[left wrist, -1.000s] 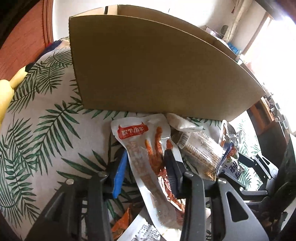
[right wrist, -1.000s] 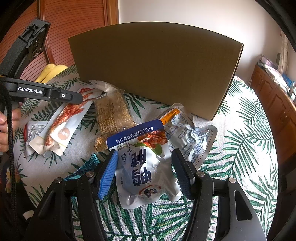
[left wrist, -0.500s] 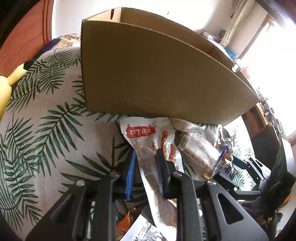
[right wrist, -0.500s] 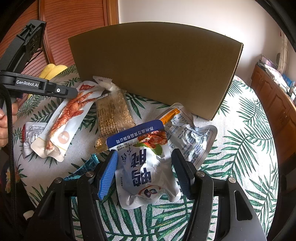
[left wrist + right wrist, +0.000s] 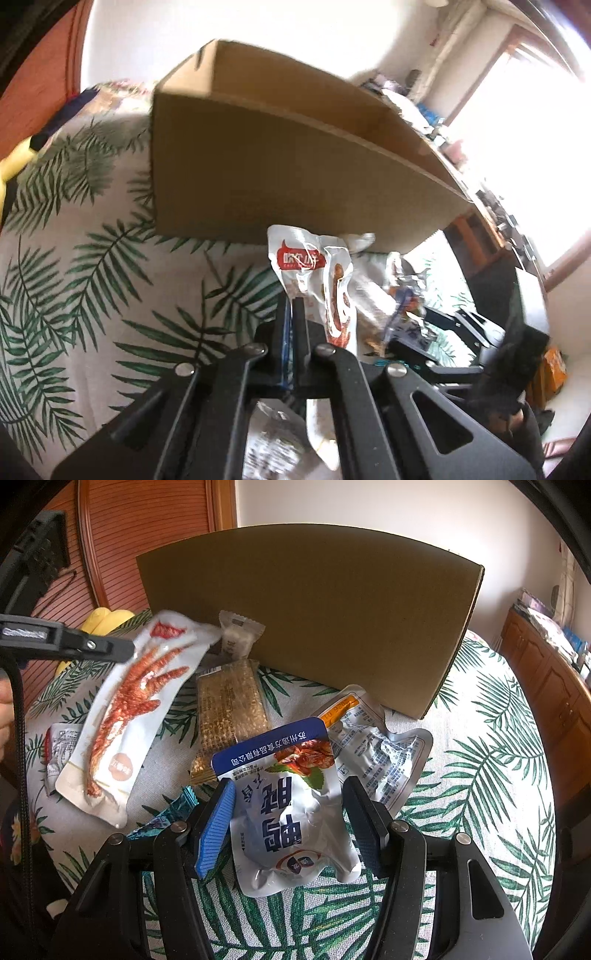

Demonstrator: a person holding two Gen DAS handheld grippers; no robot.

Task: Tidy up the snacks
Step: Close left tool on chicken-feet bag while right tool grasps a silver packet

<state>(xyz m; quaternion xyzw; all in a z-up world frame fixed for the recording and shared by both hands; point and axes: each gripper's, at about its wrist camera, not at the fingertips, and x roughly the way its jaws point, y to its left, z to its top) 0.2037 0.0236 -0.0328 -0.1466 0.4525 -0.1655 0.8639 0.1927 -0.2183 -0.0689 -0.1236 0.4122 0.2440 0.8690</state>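
Observation:
My left gripper [image 5: 293,308] is shut on the edge of a white chicken-feet packet [image 5: 314,273] and holds it tilted above the tablecloth, in front of the open cardboard box [image 5: 277,177]. In the right wrist view the same packet [image 5: 136,701] hangs from the left gripper [image 5: 110,650] at the left. My right gripper [image 5: 290,812] stands open around a blue-and-white pouch [image 5: 291,812] that lies flat on the cloth between its fingers. The box [image 5: 314,620] stands just behind the snacks.
A grain bar [image 5: 231,705], a silver pouch [image 5: 376,749], a small white packet [image 5: 236,635], a small packet [image 5: 59,746] and a teal wrapper [image 5: 177,805] lie on the leaf-print tablecloth [image 5: 480,775]. Bananas [image 5: 103,618] lie far left. A wooden cabinet [image 5: 546,686] stands right.
The left gripper's jaws closed on the chicken-feet packet and raised it off the cloth towards the box. The right gripper and its pouch stayed put.

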